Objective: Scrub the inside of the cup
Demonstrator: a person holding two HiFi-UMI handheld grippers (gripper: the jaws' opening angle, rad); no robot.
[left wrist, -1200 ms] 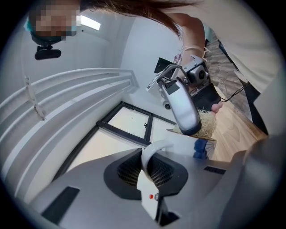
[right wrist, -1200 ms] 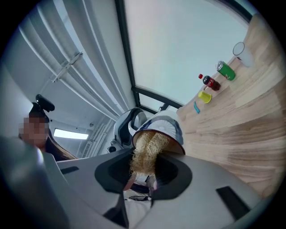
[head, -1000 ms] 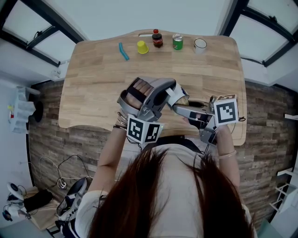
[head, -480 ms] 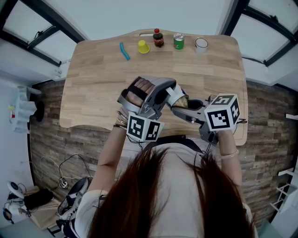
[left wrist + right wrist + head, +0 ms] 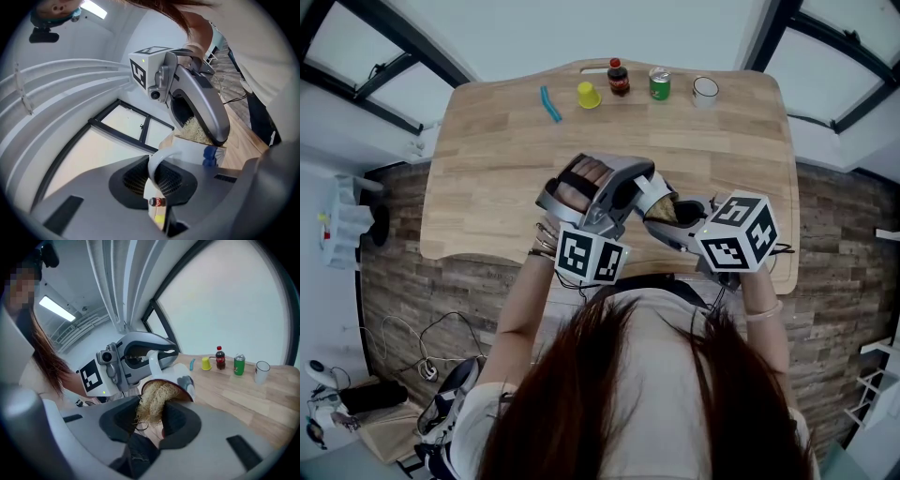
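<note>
Currently left gripper (image 5: 157,180) holds the white cup (image 5: 192,150) above the tabletop's (image 5: 487,178) near edge, fingers closed on its handle, cup tipped with its mouth toward the right gripper (image 5: 152,416). Right fingers clamp a straw-coloured scrubber (image 5: 152,401), whose fibrous end is pushed into the cup's mouth. Both grippers sit close together in front of the person. At the tabletop's far edge, in a row: blue stick (image 5: 548,103), yellow cup (image 5: 587,94), cola bottle (image 5: 618,77), green can (image 5: 658,83), glass (image 5: 704,90).
</note>
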